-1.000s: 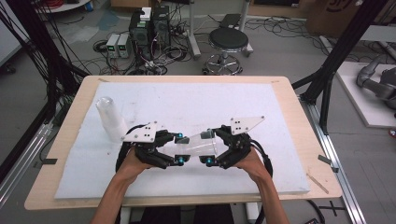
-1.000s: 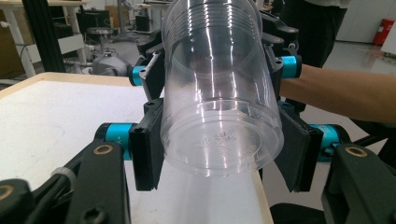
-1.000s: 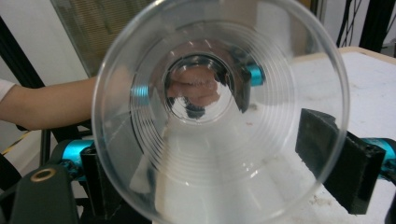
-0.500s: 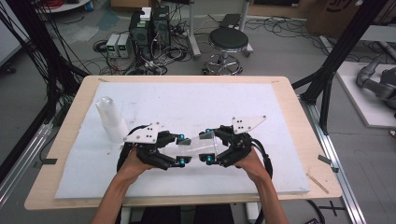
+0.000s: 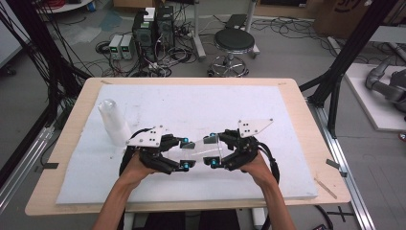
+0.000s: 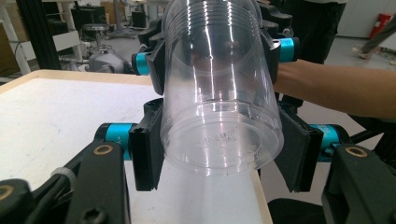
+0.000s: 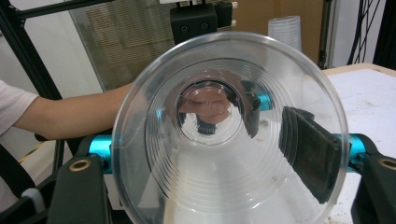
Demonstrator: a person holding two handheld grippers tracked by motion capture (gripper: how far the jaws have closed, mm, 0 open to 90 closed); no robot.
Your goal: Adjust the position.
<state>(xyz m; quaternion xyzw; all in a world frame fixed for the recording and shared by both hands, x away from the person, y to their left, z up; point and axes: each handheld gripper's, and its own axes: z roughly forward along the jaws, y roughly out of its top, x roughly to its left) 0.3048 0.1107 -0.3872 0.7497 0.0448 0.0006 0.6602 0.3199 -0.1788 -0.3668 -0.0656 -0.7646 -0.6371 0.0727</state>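
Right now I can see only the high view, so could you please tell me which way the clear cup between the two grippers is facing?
Observer: The cup lies on its side, with its open mouth toward the right gripper and its bottom toward the left gripper.
Operator: Thank you. Does the left gripper have a grip on it?
Observer: Yes, its pads press on both sides of the cup near the bottom.
Operator: And the right one?
Observer: Its jaws have just been closing. The left gripper view shows them against the cup's sides nearer the mouth.
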